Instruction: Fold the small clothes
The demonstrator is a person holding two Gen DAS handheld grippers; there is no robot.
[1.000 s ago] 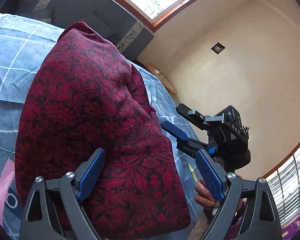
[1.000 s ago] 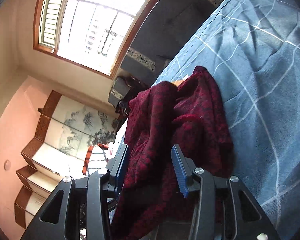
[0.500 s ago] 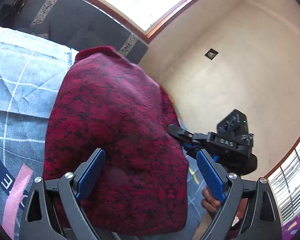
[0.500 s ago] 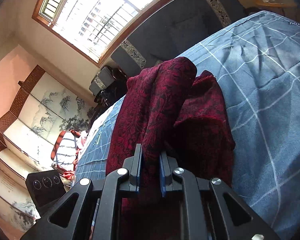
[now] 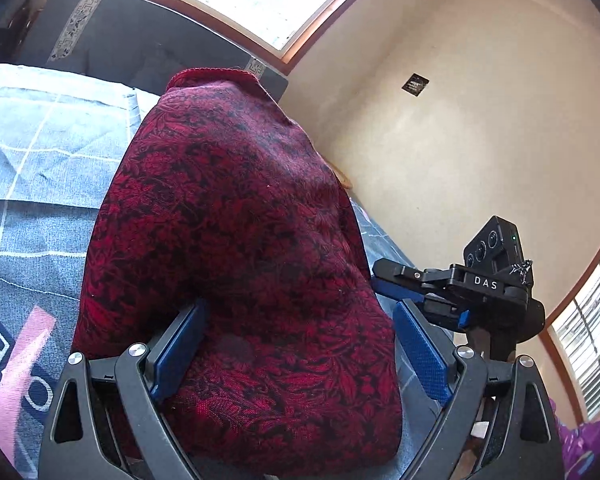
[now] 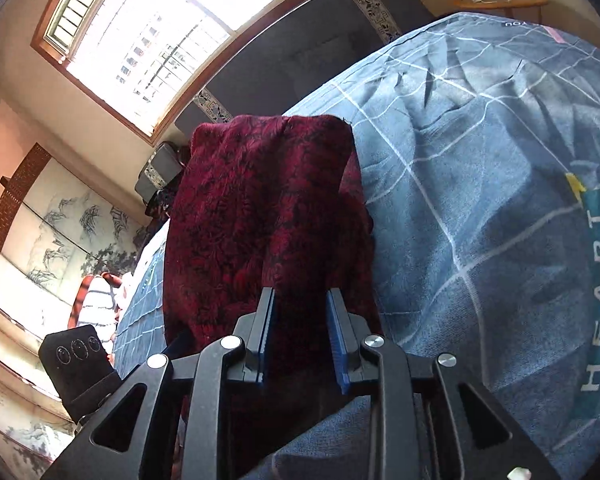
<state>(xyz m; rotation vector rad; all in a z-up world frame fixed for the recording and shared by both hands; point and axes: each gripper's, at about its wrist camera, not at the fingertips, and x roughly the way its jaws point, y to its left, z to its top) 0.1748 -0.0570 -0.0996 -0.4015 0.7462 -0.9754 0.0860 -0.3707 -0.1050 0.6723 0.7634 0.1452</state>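
A dark red patterned garment lies heaped on the blue checked bed, filling the frame's centre. The left hand-held gripper stands wide, released around the cloth. The right hand-held gripper has just been opening, cloth between its parted jaws.

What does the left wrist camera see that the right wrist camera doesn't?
Only the left wrist view shows the right gripper from outside, at the edge of the red flowery cloth, plus a small dark square on the cream wall.

Only the right wrist view shows the painted folding screen, a striped cloth and a round wooden table.

Both show the red cloth, the blue checked blanket, a bright window and the dark headboard.
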